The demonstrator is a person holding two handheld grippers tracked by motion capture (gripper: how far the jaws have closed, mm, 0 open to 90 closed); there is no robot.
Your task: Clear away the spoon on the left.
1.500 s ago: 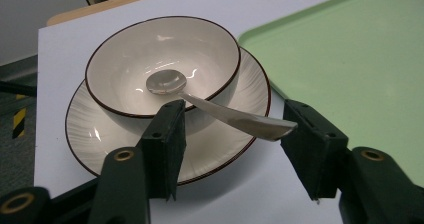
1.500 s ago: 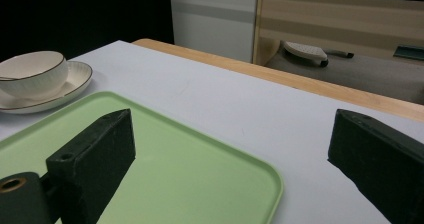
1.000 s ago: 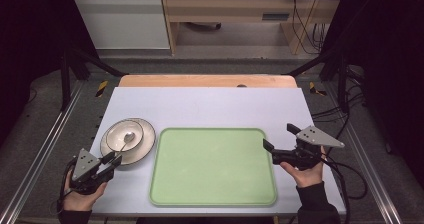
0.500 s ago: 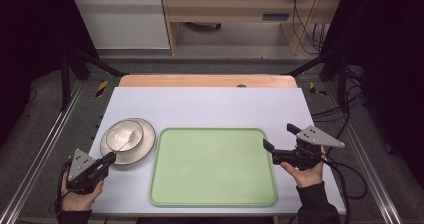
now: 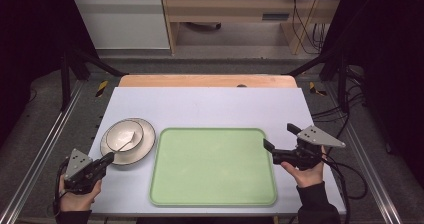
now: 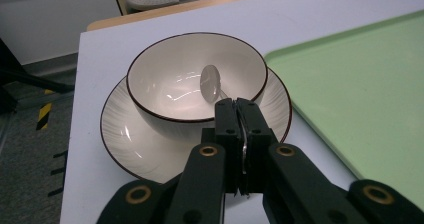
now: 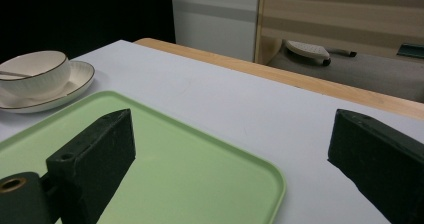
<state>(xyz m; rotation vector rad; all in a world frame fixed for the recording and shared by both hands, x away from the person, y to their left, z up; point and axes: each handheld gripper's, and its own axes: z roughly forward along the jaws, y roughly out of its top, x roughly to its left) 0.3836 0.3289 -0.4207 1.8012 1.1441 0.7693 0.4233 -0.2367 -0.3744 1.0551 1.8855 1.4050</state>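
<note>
On pale matte table (image 5: pixel 210 104), glossy round bowl (image 6: pixel 195 74), left gripper (image 6: pixel 239 115) jaws clamping metal spoon (image 6: pixel 211 83); right gripper (image 7: pixel 230 149) jaws agape.

Look to the lower left of the high view and you find a cream bowl (image 5: pixel 123 135) with a thin dark rim, sitting upright on a matching ribbed plate (image 5: pixel 144 146). A metal spoon (image 6: pixel 210 83) lies inside, its head resting in the bowl's hollow, its handle running toward the rim nearest you. Just right of the plate, at centre frame, lies your flat green tray (image 5: pixel 213 166), bare, with rounded corners.
</note>
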